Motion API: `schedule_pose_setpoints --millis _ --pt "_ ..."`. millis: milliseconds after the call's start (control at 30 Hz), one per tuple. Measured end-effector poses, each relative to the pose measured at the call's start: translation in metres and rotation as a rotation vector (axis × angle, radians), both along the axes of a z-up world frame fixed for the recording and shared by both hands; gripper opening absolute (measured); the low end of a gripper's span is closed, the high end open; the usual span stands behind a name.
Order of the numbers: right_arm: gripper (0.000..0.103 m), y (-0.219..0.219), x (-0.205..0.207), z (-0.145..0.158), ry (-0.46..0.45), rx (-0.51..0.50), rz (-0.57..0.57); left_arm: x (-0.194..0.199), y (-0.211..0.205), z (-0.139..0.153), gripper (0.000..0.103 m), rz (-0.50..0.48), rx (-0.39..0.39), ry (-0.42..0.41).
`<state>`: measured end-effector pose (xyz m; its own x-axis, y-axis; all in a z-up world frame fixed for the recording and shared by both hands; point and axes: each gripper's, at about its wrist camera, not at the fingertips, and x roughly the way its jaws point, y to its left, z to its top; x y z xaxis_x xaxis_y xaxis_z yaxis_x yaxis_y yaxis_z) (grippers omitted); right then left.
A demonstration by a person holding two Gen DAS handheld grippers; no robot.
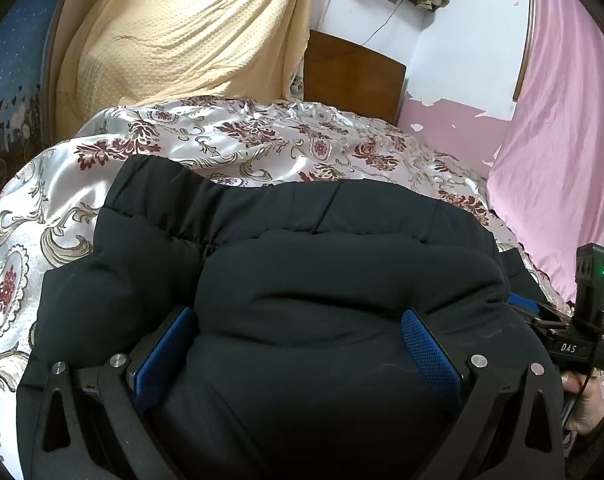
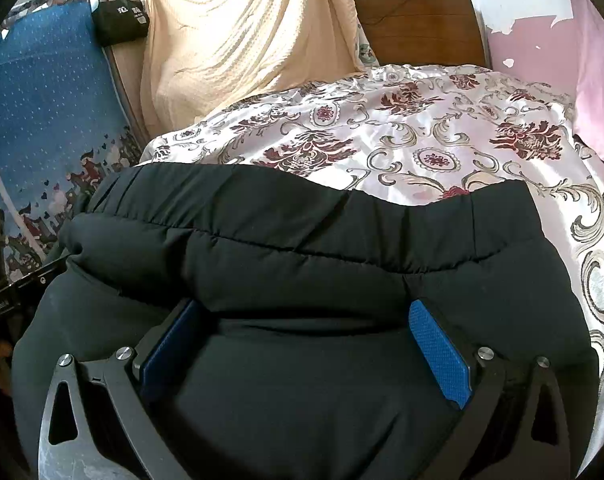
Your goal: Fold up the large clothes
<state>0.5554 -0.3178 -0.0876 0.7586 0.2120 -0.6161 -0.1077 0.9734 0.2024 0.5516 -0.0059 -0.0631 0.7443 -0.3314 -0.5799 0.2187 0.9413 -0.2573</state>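
While the black padded jacket [image 1: 286, 264] lies on the floral satin bedspread [image 1: 262, 140], your left gripper [image 1: 298, 344] and right gripper [image 2: 306, 340] each straddle its bulk, spread wide; pink curtain [image 1: 562, 140] hangs alongside.

A bed is covered by a glossy white bedspread [image 2: 442, 136] printed with dark red flowers and grey-gold scrolls. At its far end a brown wooden headboard [image 2: 420, 28] is set against a white wall [image 1: 462, 40], where the lower pink paint [image 1: 454, 124] is seen peeling. A cream dotted cloth [image 1: 182, 28] is draped at the far left. Further left, a blue fabric [image 2: 42, 100] with small white dots and a cartoon border is hung, and a black bag [image 2: 120, 16] is seen above it. A pink sheet [image 1: 562, 128] is hung at the right. The room is lit by soft daylight.
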Motion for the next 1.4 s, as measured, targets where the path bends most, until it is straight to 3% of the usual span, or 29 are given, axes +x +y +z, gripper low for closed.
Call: schedule_pose_setpoints --millis 767,1000,1167,1300,1400 --pt "0.102 0.000 -0.013 0.006 -0.009 -0.025 -0.020 -0.005 0.006 0.002 0.103 -0.018 -0.020 0.040" --pt "0.102 -0.017 -0.056 0.026 0.024 -0.079 0.044 -0.046 0.041 0.027 0.103 -0.038 0.049 0.064" --pt "0.102 -0.060 -0.094 0.034 0.041 -0.111 0.034 -0.060 0.084 0.019 0.103 -0.042 0.063 0.132" --pt "0.102 -0.100 -0.104 0.024 0.115 -0.127 -0.048 -0.050 0.109 -0.001 0.103 -0.040 -0.004 0.262" --pt "0.102 -0.115 -0.103 0.020 0.137 -0.055 -0.050 -0.034 0.130 -0.023 0.103 -0.080 -0.190 0.379"
